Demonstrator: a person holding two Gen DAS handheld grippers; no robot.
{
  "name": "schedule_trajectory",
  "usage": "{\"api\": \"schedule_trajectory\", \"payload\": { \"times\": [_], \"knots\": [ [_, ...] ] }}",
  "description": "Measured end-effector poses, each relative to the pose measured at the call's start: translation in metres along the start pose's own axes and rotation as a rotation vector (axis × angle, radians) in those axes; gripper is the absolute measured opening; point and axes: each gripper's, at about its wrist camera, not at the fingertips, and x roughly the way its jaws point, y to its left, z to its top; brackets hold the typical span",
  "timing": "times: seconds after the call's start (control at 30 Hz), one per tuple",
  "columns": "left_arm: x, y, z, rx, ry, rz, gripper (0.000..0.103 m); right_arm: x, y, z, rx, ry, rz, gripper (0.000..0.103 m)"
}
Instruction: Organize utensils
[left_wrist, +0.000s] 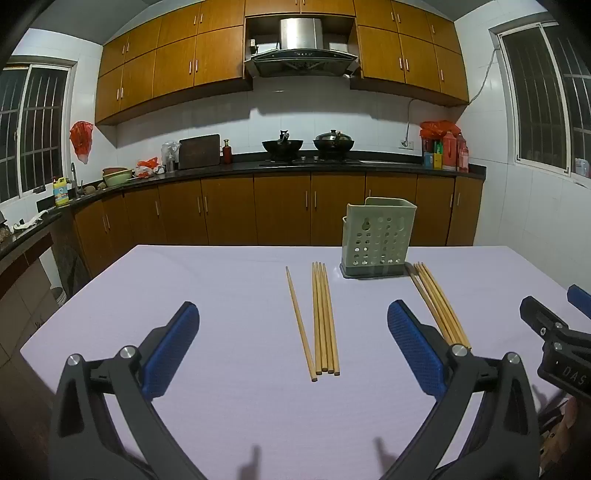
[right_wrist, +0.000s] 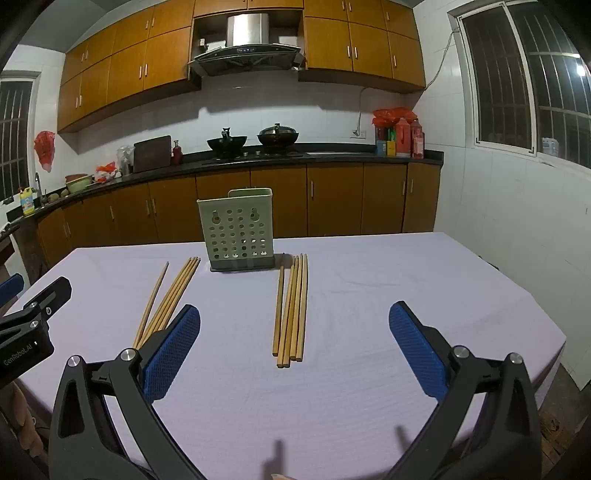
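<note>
Chopsticks lie in two loose bundles on the table (left_wrist: 221, 280), one to each side of a pale green perforated holder (left_wrist: 376, 240) that stands upright near the far edge. The left bundle (left_wrist: 323, 317) has one stick splayed away from the others; the right bundle (right_wrist: 291, 306) lies just beside the holder's dark base, with one shorter-looking stick offset at its near end. Both pairs of jaws are released and wide apart, grasping nothing: the left gripper (left_wrist: 291, 347) hangs above the near ends of the left bundle, the right gripper (right_wrist: 293, 347) above the near ends of the right one.

Several risks follow from this layout. The sticks are thin, round and flat on a cloth, so jaws closing from above may pinch only some of them and roll the rest aside, or drag the cloth into a fold. A grip taken at the very ends would probably let the far tips droop and fan out, making the holder's narrow top hard to hit. The holder looks light, so a stick striking its wall could tip or shove it. The two grippers are also near each other, and reaching together might make them collide.
</note>
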Motion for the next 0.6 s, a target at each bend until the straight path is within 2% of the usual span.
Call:
{"api": "schedule_trajectory", "payload": {
  "times": [0.6],
  "knots": [
    [0.0001, 0.0002, 0.0000, -0.005, 0.003, -0.003, 0.099, 0.0032, 0.0000, -0.0020, 0.001, -0.001, 0.001, 0.101]
  ]
}}
